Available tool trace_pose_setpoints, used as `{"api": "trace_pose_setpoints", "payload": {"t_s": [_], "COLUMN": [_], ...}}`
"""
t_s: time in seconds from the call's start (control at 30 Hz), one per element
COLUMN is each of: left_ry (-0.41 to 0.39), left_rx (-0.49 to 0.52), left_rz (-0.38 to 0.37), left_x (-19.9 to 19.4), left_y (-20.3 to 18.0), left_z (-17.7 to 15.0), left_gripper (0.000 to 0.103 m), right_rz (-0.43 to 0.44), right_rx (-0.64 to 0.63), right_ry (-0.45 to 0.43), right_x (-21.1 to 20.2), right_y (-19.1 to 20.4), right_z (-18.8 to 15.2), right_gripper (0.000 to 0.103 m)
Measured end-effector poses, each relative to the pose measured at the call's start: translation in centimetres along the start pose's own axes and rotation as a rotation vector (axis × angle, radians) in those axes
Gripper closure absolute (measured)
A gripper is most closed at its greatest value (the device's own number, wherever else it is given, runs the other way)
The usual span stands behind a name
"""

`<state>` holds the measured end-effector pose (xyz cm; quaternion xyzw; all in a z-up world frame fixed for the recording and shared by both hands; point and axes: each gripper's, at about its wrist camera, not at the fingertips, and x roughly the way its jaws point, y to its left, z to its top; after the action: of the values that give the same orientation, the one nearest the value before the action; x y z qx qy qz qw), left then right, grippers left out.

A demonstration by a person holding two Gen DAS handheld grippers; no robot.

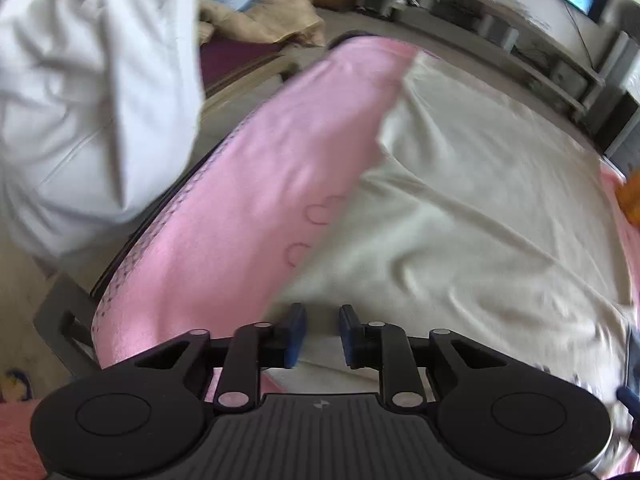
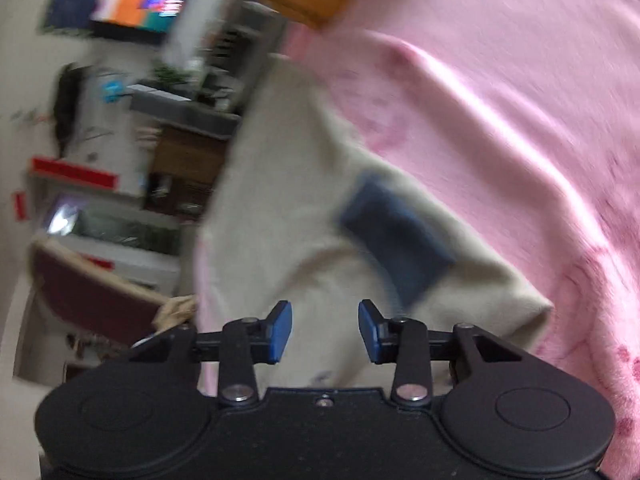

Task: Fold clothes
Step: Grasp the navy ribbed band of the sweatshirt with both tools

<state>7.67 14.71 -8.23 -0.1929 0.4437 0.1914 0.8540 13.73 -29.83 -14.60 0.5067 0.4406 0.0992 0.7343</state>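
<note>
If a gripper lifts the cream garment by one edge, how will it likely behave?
The cream garment probably droops: it lies in soft wrinkles on the pink blanket. It looks thin, so likely light. Pushed, it would probably bunch rather than slide, since the blanket looks fleecy.

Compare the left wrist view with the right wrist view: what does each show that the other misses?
Only the left wrist view shows the grey garment hanging at its left and the left gripper, jaws apart and empty. Only the right wrist view shows a dark blue patch on the cream cloth and the right gripper, jaws also apart and empty. Both show the cream garment on the pink blanket and a lit screen.
</note>
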Motion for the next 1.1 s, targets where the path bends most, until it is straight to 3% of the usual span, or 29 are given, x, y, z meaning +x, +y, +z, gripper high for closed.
{"api": "trace_pose_setpoints", "payload": {"t_s": [0.03, 0.13, 0.23, 0.3, 0.33, 0.37, 0.5, 0.57, 0.6, 0.7, 0.77, 0.83, 0.93, 1.0, 1.1], "left_ry": [0.002, 0.001, 0.012, 0.01, -0.006, -0.022, -0.002, 0.002, -0.006, -0.016, 0.027, 0.03, 0.04, 0.07, 0.06], "left_rx": [-0.023, -0.1, -0.133, -0.091, -0.054, -0.014, 0.14, 0.229, 0.269, 0.37, 0.391, 0.413, 0.463, 0.488, 0.507], "left_rz": [0.009, 0.066, 0.144, 0.117, 0.099, 0.073, -0.118, -0.174, -0.178, -0.182, -0.166, -0.149, -0.151, -0.185, -0.17], "left_x": [0.0, -0.7, -1.5, -2.4, -3.1, -3.7, -5.3, -5.7, -5.7, -5.2, -3.6, -3.4, -4.2, -5.2, -6.4], "left_y": [0.5, 2.6, 4.3, 4.1, 3.6, 3.0, -0.2, -2.2, -3.1, -5.5, -6.0, -6.3, -6.3, -5.9, -5.2], "left_z": [0.0, -0.2, -0.4, -0.8, -1.2, -1.7, -4.4, -5.6, -6.0, -6.8, -6.9, -7.2, -7.9, -8.3, -9.6], "left_gripper": [0.077, 0.077, 0.083, 0.083, 0.083, 0.08, 0.075, 0.075, 0.074, 0.07, 0.07, 0.068, 0.068, 0.068, 0.069], "right_rz": [-0.006, 0.01, -0.08, -0.111, -0.117, -0.12, -0.062, -0.039, -0.025, -0.021, -0.067, -0.097, -0.085, -0.089, -0.109], "right_rx": [0.048, 0.15, 0.16, 0.167, 0.136, 0.095, -0.117, -0.21, -0.252, -0.313, -0.291, -0.229, -0.194, -0.249, -0.367], "right_ry": [0.001, -0.034, -0.129, -0.168, -0.178, -0.184, -0.097, -0.022, 0.021, 0.089, 0.101, 0.105, 0.162, 0.259, 0.287], "right_x": [0.3, -1.5, -4.7, -6.3, -6.9, -7.5, -7.3, -6.3, -5.5, -3.0, -1.3, -0.4, -0.6, -0.9, -2.8], "right_y": [-0.8, -2.4, -3.2, -3.3, -2.9, -2.4, 0.4, 1.6, 2.3, 3.9, 3.5, 2.2, 1.5, 1.7, 2.7], "right_z": [0.3, 0.7, 1.0, 0.7, 0.4, 0.1, -2.9, -4.8, -5.7, -6.8, -6.1, -5.3, -5.2, -6.6, -8.4], "right_gripper": [0.09, 0.089, 0.084, 0.067, 0.053, 0.053, 0.057, 0.076, 0.082, 0.082, 0.081, 0.091, 0.091, 0.09, 0.084]}}
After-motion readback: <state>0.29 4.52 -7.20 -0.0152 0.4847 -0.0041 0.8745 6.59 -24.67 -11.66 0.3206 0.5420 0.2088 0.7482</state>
